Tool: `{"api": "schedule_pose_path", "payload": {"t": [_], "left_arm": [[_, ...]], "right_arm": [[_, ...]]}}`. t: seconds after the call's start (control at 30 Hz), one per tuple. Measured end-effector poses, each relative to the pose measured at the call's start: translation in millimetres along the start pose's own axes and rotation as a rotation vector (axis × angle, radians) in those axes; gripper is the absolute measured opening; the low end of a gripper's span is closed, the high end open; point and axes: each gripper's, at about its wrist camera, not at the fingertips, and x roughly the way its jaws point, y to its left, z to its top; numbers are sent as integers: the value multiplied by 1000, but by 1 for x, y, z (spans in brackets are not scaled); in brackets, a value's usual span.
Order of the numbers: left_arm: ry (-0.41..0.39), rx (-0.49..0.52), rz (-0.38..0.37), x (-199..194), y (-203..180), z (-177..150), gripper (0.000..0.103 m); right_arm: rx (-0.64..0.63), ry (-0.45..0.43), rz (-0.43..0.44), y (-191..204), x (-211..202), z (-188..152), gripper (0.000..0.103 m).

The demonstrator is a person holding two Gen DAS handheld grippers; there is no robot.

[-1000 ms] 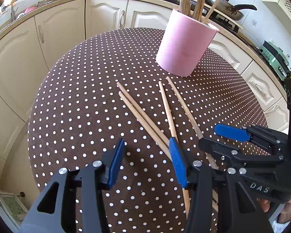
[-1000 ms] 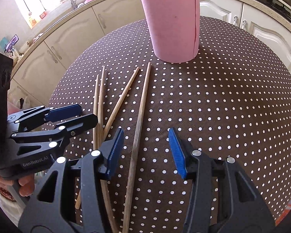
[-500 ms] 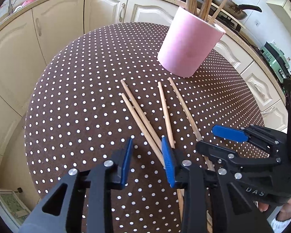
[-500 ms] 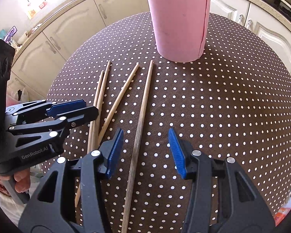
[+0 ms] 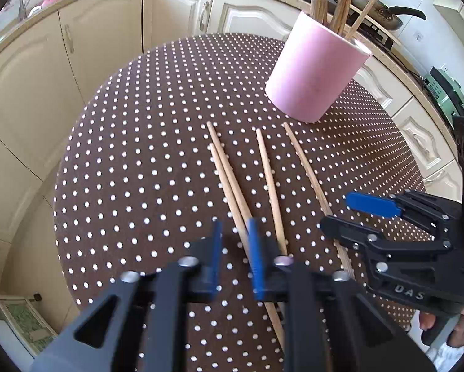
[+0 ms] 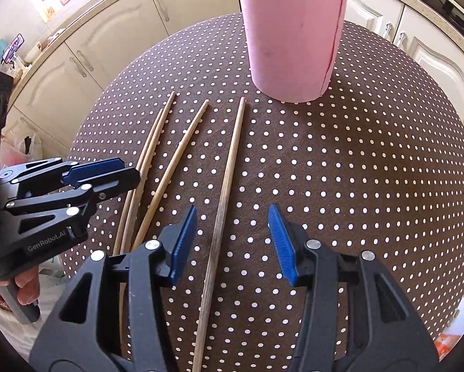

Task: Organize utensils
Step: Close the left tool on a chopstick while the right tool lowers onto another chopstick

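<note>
4 slim wooden chopsticks (image 5: pixel 270 183), dotted cloth (image 5: pixel 139 170), left gripper (image 5: pixel 234 257) nearly clenched, right gripper (image 6: pixel 232 241) released

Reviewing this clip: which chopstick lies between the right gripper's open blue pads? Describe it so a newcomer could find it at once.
Start at the pink holder on the dotted brown tablecloth. Four loose chopsticks lie in front of it; take the single chopstick nearest the holder's base, running between the right gripper pads. It lies apart, straighter and greyer than the three paler ones fanned beside it.
</note>
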Motion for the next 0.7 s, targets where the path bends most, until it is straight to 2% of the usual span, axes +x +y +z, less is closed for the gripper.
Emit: {"api": "schedule_pose_path", "payload": {"t": [0.2,0.43,0.53,0.6,0.7], "left_arm": [[13,17,0,1,0,-4,10],[11,85,91,5,-18,-2,10],[11,87,102,7,-19,2,9],[8,88,107,8,-20,3,7],[-13,75,92,10,-19,3,6]], "right_arm": [[-24,13,-26,7,4,7,48],[-46,39,-50,21,11,13,48],[-70,62,-78,27,15,19,47],[-98,69,-121,34,17,22,34],[-100,68,-118,40,17,24,24]]}}
